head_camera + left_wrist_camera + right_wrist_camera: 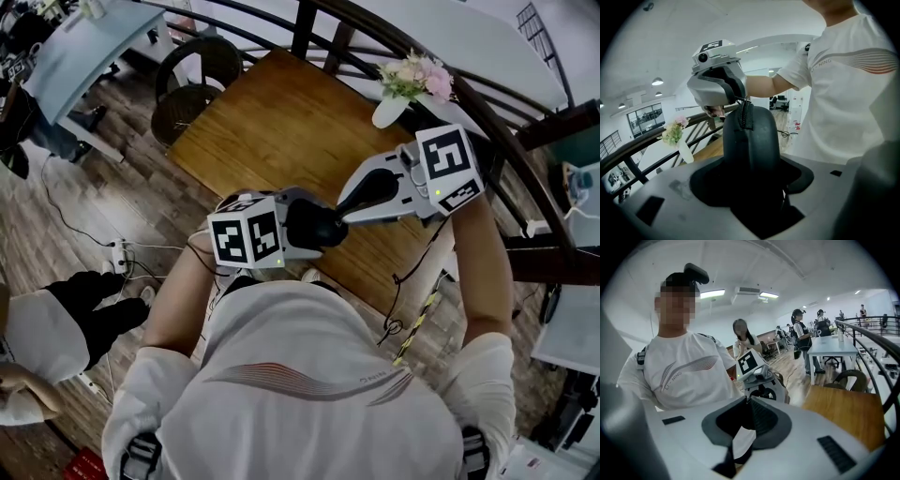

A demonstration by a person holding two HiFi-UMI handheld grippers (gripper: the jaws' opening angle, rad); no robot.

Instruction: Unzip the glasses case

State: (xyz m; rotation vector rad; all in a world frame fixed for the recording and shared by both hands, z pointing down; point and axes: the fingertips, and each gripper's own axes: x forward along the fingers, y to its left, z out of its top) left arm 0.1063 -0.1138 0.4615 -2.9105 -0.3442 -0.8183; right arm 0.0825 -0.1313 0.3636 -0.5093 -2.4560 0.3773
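A black glasses case (754, 136) stands upright between the jaws of my left gripper (752, 185), which is shut on its lower part. Its zipper (743, 115) runs over the top end. In the head view the case (317, 225) is held in the air above the table's near edge, at chest height. My right gripper (343, 214) faces the left one, and its narrow tips meet at the zipper pull (740, 100) at the case's top. In the right gripper view the jaws (746, 403) are closed together and hide the case behind them.
A wooden table (281, 122) lies below and ahead, with a white vase of flowers (405, 86) at its far right corner. A dark railing (525, 141) curves behind it. Wicker chairs (192, 84) stand at the left. A person (56, 323) sits low left, by floor cables (122, 253).
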